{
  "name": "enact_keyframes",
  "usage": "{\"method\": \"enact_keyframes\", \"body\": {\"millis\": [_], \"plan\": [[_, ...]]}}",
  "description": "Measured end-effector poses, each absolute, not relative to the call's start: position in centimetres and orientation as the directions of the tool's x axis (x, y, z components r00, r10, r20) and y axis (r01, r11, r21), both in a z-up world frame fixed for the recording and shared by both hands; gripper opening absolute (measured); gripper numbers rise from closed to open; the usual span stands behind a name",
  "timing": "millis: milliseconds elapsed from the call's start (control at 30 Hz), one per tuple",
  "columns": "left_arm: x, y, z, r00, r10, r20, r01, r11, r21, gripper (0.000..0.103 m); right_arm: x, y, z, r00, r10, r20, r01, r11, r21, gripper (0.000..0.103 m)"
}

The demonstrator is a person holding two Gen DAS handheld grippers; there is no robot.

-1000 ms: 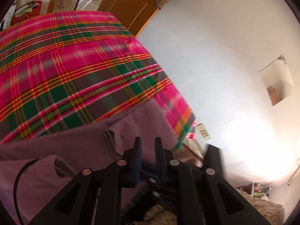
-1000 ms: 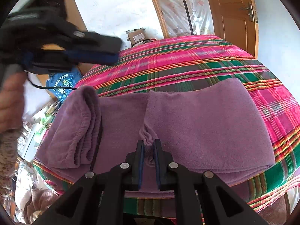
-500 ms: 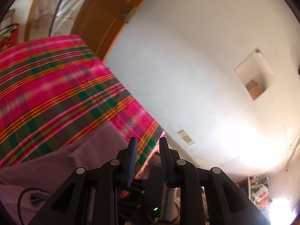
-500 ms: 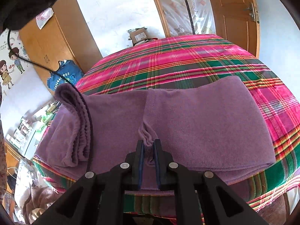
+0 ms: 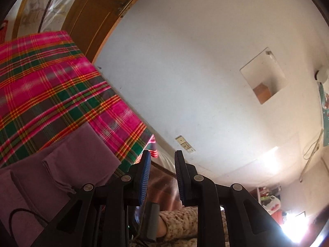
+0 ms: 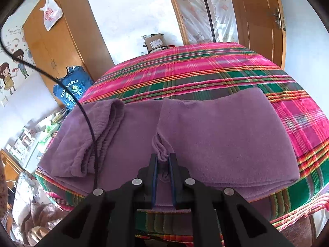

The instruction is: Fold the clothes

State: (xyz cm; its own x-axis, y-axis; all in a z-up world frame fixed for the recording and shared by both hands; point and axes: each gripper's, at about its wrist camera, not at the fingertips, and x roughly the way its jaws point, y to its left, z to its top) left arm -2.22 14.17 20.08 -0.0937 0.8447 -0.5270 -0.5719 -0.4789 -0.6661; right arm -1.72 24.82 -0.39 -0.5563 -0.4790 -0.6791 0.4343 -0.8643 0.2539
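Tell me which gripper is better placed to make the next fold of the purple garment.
Probably right: the right gripper already pinches the purple garment; the left gripper is open, empty, off the cloth.

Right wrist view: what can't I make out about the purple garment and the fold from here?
- Garment near hem: hidden behind the right claw, which pinches a bunched edge.
- Layers under the rolled left end: covered by the top fold, crossed by a black cable.
- Left claw: not in the right wrist view; its own view shows it empty, aimed at the wall.
- Garment in the left wrist view: cut off by the edge.
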Motion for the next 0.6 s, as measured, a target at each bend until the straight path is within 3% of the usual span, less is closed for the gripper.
{"method": "enact_keyframes", "body": {"millis": [333, 600], "plan": [[1.8, 7.5, 22.1, -0.262, 0.833, -0.488, -0.494, -0.550, -0.673, 0.034, -1.6, 24.8, -0.6, -0.553, -0.488, -0.675, 0.444, -0.859, 0.256, 0.011], [5.1, 5.8, 22.7, -0.258, 0.894, -0.366, -0.494, -0.447, -0.746, 0.036, -1.2, 24.8, -0.5, -0.564, -0.482, -0.670, 0.454, -0.859, 0.237, 0.011]]}}
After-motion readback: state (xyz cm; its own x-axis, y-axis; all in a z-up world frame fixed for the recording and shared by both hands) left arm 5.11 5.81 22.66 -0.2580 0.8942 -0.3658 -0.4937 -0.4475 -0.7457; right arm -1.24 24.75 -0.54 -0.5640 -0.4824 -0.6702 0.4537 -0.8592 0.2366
